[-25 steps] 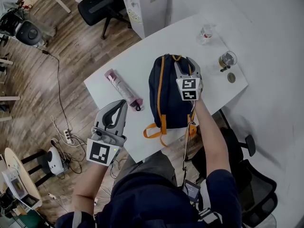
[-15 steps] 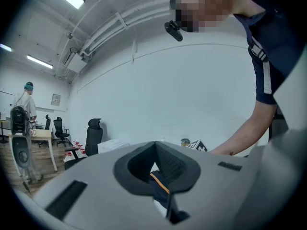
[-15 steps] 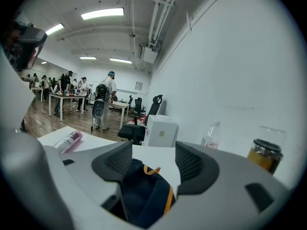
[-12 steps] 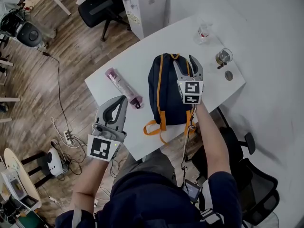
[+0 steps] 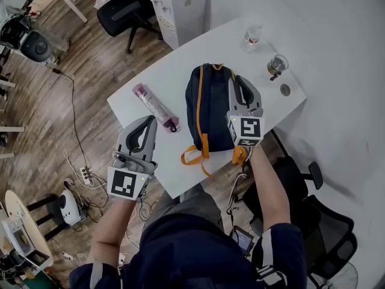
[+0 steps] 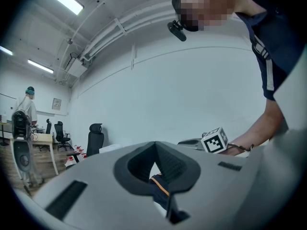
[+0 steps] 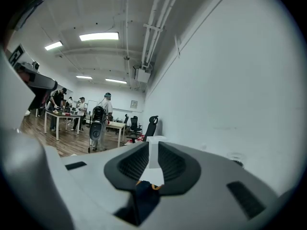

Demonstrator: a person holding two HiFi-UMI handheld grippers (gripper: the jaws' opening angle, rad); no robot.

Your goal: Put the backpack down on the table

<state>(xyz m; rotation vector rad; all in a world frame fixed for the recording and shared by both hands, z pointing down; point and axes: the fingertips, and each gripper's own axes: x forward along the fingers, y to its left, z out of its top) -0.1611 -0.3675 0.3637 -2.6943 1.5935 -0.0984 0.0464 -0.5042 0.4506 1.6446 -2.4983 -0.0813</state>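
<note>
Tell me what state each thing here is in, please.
backpack, lying flat on the table
pink cylinder, lying on its side
cup, upright
left gripper, shut, empty
right gripper, jaws just closing to a narrow gap, empty

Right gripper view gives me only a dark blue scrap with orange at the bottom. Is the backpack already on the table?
Observer: Yes. In the head view the backpack rests on the white table, with its orange straps toward the near edge.
Operator: Is something close to it on the left side?
Observer: A pink folded umbrella lies on the table to the left of the backpack and does not touch it.
</note>
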